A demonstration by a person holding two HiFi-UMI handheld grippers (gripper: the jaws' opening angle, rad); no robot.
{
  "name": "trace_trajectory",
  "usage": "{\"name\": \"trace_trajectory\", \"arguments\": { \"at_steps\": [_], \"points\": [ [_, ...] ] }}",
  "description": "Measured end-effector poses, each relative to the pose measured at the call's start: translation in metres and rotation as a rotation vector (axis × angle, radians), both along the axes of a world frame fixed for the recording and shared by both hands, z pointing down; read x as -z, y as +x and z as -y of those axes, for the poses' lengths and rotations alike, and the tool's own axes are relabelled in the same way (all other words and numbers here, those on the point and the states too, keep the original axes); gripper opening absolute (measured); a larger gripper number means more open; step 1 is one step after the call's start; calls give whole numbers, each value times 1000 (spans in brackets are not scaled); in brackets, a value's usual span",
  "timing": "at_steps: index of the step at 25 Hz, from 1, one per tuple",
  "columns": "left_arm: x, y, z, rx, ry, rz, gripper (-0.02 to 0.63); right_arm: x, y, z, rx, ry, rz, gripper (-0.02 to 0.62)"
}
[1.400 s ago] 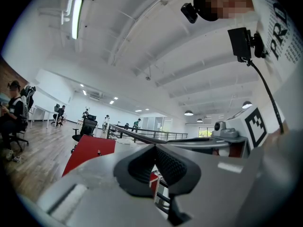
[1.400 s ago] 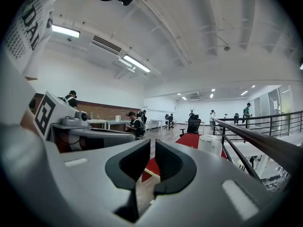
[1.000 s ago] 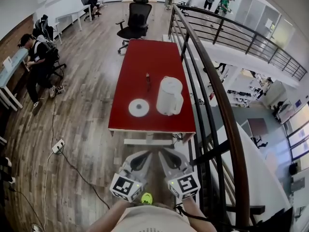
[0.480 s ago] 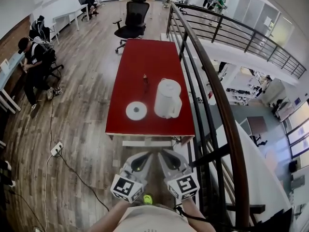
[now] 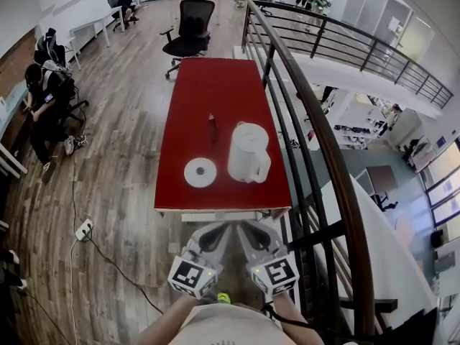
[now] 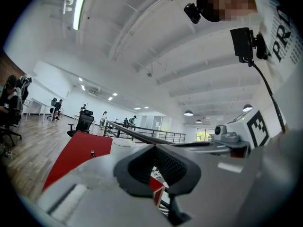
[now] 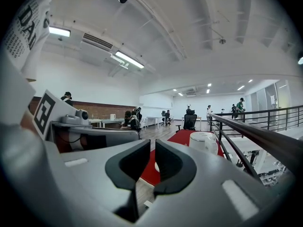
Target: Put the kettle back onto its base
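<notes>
Kettle (image 5: 248, 153) stands upright on the red tabletop (image 5: 212, 92), just right of its round white base (image 5: 200, 172) and not on it. Both claws hover side by side close to the person's body, short of the tabletop's near edge. The left claw (image 5: 215, 230) is pressed together and empty. The right claw (image 5: 248, 230) is all but together, showing only a thin slit, and pinches nothing.
</notes>
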State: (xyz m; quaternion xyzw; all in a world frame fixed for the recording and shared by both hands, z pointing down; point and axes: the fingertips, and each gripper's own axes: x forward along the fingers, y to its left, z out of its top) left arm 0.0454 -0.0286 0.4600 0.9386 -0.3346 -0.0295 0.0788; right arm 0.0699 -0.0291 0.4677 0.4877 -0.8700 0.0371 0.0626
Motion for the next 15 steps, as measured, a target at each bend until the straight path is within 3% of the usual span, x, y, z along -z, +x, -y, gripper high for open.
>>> {"name": "trace_trajectory", "arguments": {
  "at_steps": [15],
  "points": [
    [-4, 3, 77, -78, -4, -5, -8, -6, -4, 81, -99, -35, 15, 31]
  ]
}}
